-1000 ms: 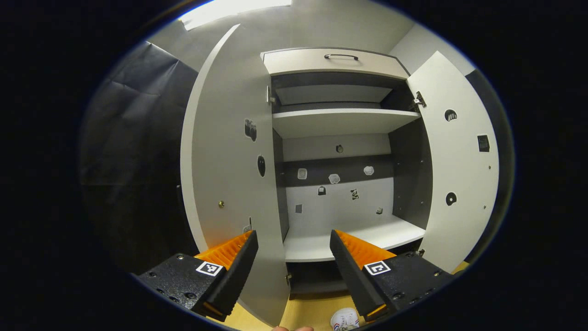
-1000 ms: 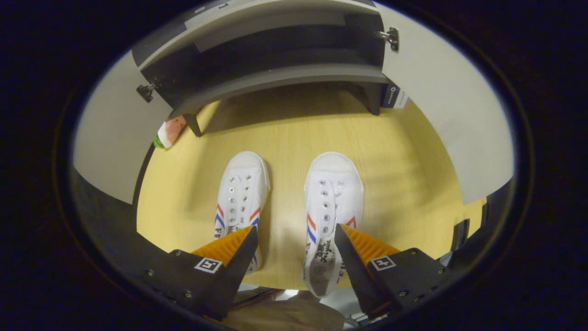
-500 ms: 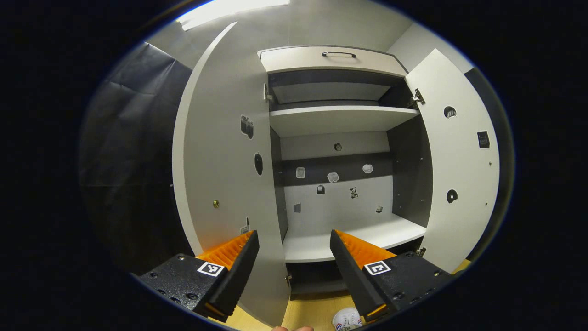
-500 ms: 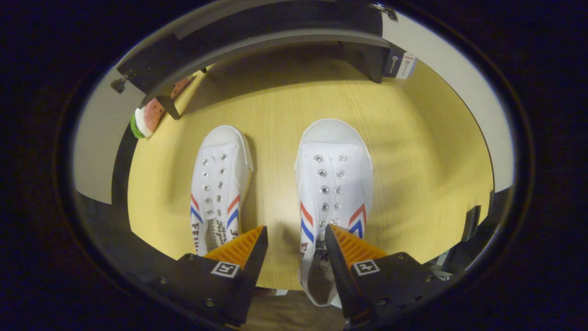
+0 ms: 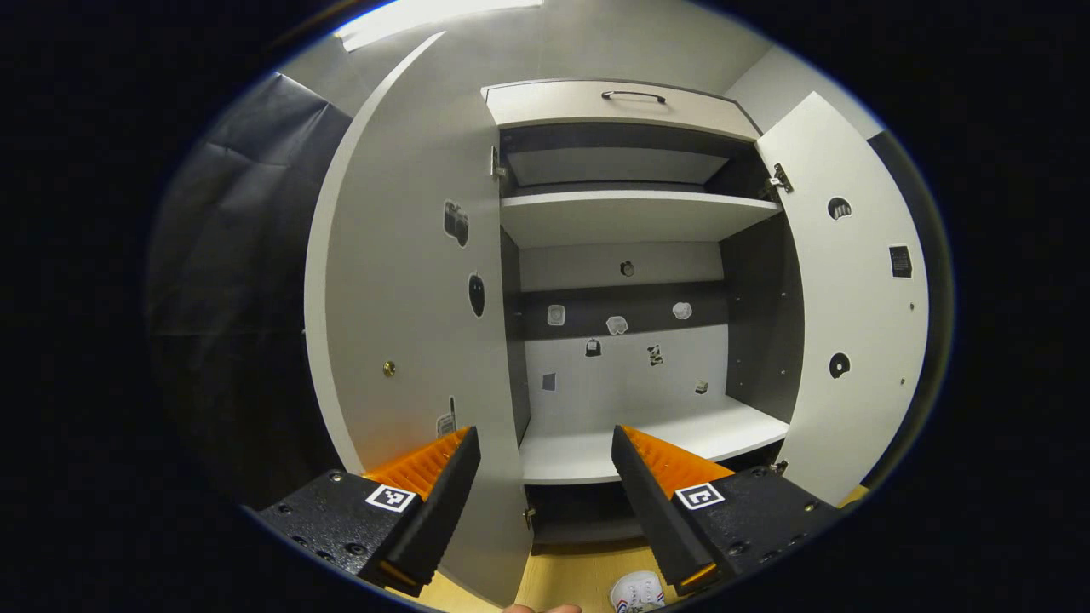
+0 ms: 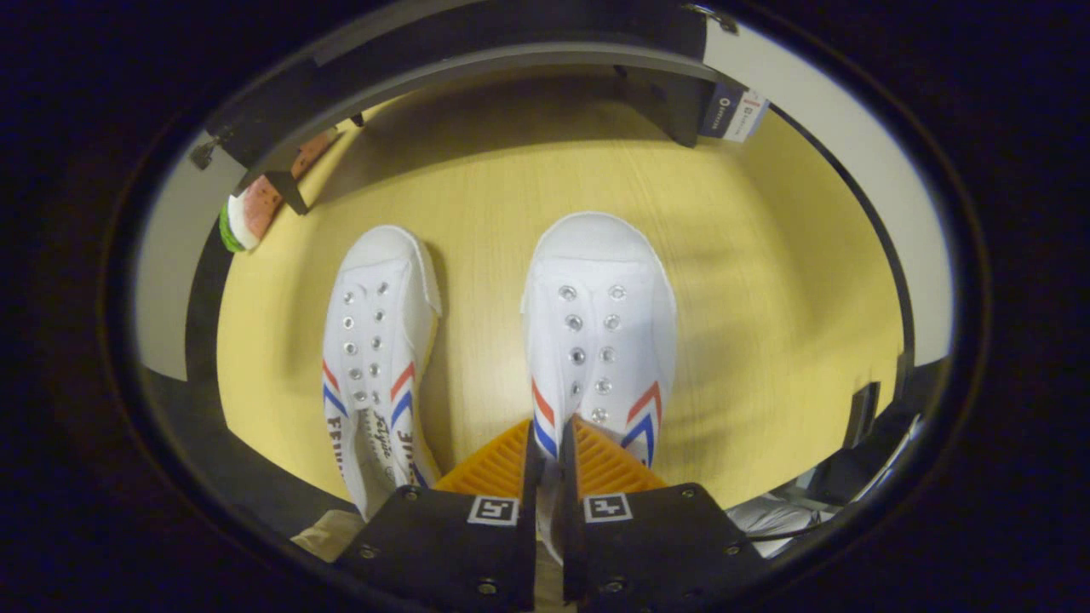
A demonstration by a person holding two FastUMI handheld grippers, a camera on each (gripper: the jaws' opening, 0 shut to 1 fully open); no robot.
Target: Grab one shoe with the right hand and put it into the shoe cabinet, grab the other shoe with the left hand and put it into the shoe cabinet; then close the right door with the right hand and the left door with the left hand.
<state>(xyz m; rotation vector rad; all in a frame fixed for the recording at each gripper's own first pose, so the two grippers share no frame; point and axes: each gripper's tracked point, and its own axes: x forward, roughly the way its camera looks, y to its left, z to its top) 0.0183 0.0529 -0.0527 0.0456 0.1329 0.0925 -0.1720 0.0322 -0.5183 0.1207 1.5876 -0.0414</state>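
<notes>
White canvas is all our right tongs [image 6: 547,443] have pinched: they are clenched on the inner collar edge of the right sneaker [image 6: 599,315], straight ahead on the yellow wood floor [image 6: 766,281], so this thin hold could slip or let the shoe swing as we lift. The left sneaker [image 6: 375,340] lies just left of those tongs. The left gripper view gives what the floor-facing view lacks: our left tongs [image 5: 545,464] spread wide and empty before the shoe cabinet [image 5: 630,221], both doors open and the lower shelf [image 5: 647,438] directly ahead.

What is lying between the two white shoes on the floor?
Nothing: the right gripper view shows bare yellow floor between the left shoe and the right shoe.
</notes>
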